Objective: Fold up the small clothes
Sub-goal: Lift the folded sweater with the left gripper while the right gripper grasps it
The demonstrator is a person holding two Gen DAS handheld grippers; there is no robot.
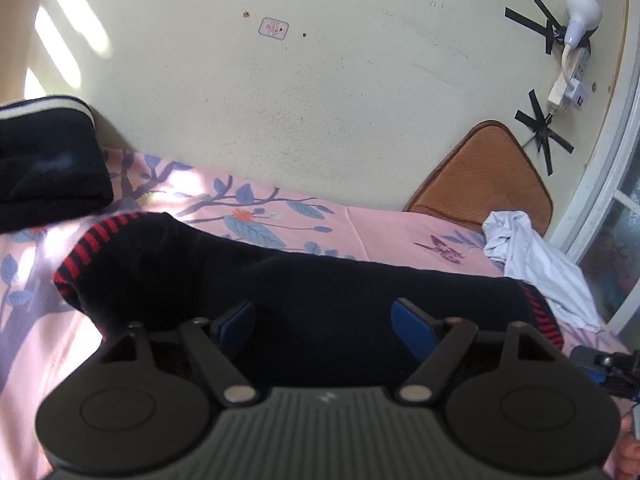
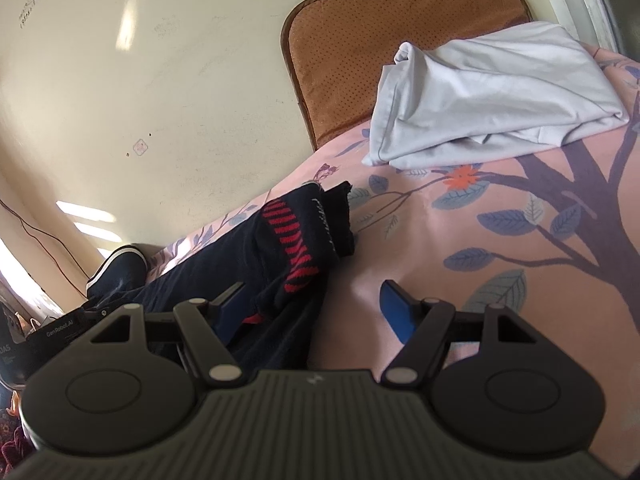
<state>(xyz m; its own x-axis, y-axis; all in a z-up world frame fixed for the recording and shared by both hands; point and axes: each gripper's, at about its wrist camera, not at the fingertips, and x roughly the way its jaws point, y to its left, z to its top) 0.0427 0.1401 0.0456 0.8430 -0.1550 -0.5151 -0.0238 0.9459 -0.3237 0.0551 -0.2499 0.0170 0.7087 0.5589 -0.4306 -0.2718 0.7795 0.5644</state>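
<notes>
Both jaws stand open and grip nothing. My left gripper (image 1: 324, 328) hangs just above the middle of the dark garment (image 1: 304, 292), with its blue pads apart over the black cloth. My right gripper (image 2: 316, 308) is at the garment's right end: one pad is over the dark cloth, the other over the bare pink sheet (image 2: 500, 280).

The dark garment lies stretched across the bed, black knit with red-striped bands (image 2: 294, 240) at both ends. At the right end the cloth is already doubled over itself, and a small edge sticks up.

I judge it is light and soft, with no stiffness, so it will sag and slide when I lift it by one point only. The striped bands look thicker, so I think they are the best places to take hold, one band for each gripper, and pinch through both layers.

Farther out, a white cloth (image 2: 480, 96) lies crumpled near the brown cushion (image 2: 336, 48) at the wall. Another dark item (image 1: 44, 160) with a white band rests at the left side of the bed.
</notes>
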